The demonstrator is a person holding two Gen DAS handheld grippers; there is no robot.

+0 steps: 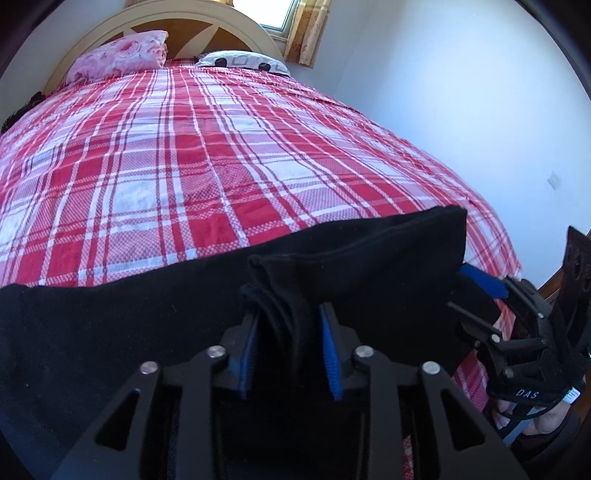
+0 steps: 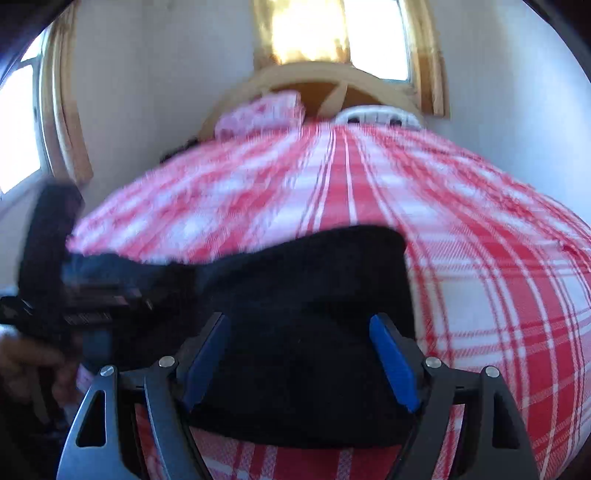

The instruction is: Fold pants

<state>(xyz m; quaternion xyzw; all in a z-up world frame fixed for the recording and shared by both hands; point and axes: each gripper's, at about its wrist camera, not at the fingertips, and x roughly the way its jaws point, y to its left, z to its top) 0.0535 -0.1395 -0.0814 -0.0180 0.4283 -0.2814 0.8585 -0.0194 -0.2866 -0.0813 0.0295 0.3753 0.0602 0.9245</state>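
Black pants point(image 1: 369, 251) lie folded across the near end of a red and white plaid bed point(image 1: 207, 155). My left gripper point(image 1: 290, 314) is shut on a raised bunch of the black cloth, which fills the gap between its blue pads point(image 1: 330, 354). The right gripper point(image 1: 466, 291) shows at the pants' right end. In the right wrist view, my right gripper point(image 2: 299, 343) stands open, its blue pads point(image 2: 393, 362) wide apart over the pants point(image 2: 314, 280) without pressing them. The left gripper point(image 2: 74, 295) is a dark blur at the left.
Two pillows point(image 1: 122, 55) point(image 1: 243, 61) rest at the far wooden headboard point(image 1: 192, 22). A white wall point(image 1: 461, 92) runs along the bed's right side. A window point(image 2: 332, 33) glows behind the headboard. A person's hand point(image 1: 546, 417) holds the right gripper.
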